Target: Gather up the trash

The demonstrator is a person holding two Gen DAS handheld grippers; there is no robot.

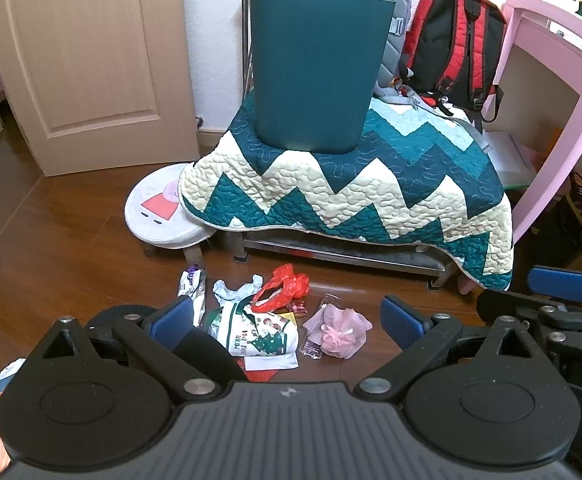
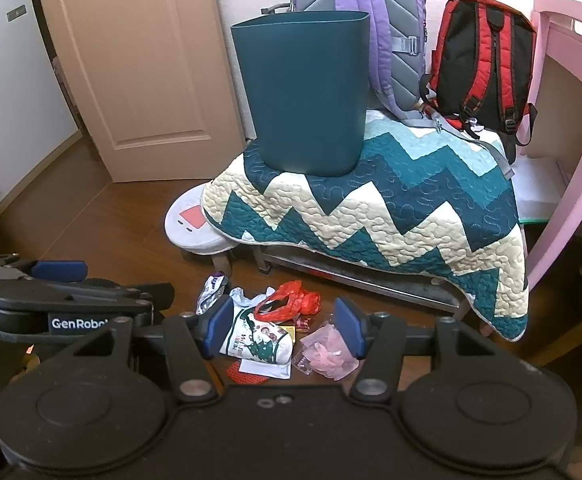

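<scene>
Quilt (image 1: pixel 371 196), zigzag teal and cream, drapes the low bench (image 1: pixel 343 246); we see the teal bin (image 1: pixel 315 68) standing upright on it, open side up. Behind the bin lean a purple backpack (image 2: pixel 387 40) and a red-and-black backpack (image 1: pixel 455 44). Round stool (image 1: pixel 163 216) sits just left of the bench, partly under the quilt edge. Trash lies in a cluster on the wood floor (image 1: pixel 51 240) in front of the bench: printed green-and-white bag (image 1: pixel 263 332), red plastic bag (image 1: pixel 283 286), pink mesh pouch (image 1: pixel 339 332), crumpled white wrapper (image 1: pixel 235 288), purple foil wrapper (image 1: pixel 191 284). We hold both tools over the pile. Left hand-held gripper (image 1: pixel 287 318) is spread wide, pinching nothing. Right hand-held gripper (image 2: pixel 283 324) is spread too, also unloaded.
</scene>
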